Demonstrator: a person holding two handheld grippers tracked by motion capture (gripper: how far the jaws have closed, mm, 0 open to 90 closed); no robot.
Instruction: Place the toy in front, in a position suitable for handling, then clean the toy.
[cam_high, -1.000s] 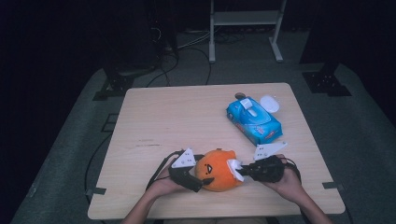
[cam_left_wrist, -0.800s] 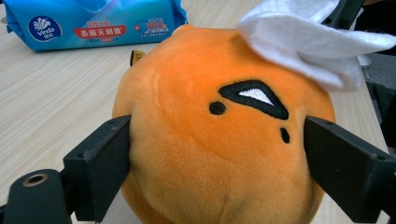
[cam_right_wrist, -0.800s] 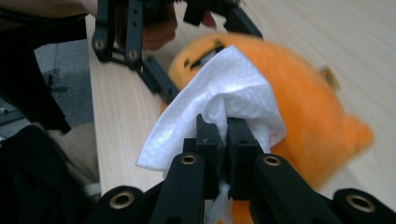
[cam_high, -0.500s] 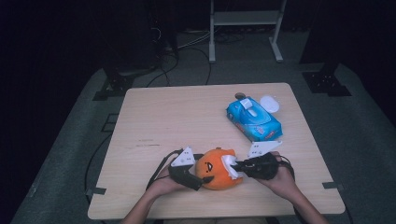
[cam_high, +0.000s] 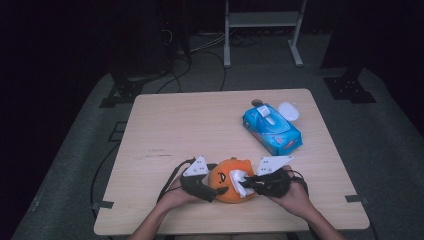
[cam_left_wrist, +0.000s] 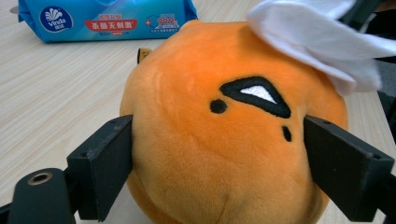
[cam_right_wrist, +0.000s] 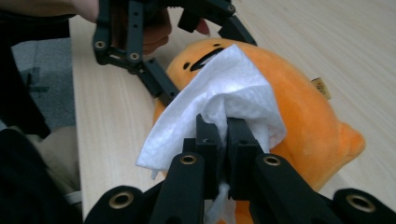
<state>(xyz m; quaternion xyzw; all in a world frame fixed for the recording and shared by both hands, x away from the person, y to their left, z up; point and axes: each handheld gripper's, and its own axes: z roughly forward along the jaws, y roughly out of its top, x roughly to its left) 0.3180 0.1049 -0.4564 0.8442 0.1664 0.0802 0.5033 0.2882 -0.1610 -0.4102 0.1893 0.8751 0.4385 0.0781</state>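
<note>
The right gripper (cam_right_wrist: 218, 135) has its jaws clamped on a white wipe (cam_right_wrist: 224, 93) laid over the orange plush toy (cam_left_wrist: 224, 140). The left gripper (cam_left_wrist: 219, 158) squeezes the toy's sides at the worktop's (cam_high: 200, 125) six o'clock edge. The squeeze looks soft; a hard wiping stroke could tug the toy free, toward the blue wipes pack (cam_high: 272, 129) at two o'clock.

Looks like lab or recording studio, not home. Dark, black-draped surroundings. Bare light-wood table (cam_high: 200, 130) stands alone on grey floor mat (cam_high: 385, 150), corners taped down. Black stand bases (cam_high: 122, 92) beyond table's far corners, well ahead of fingers. Loose cables (cam_high: 200, 47) trail across floor behind table. White metal frame (cam_high: 260, 30) at back wall.
</note>
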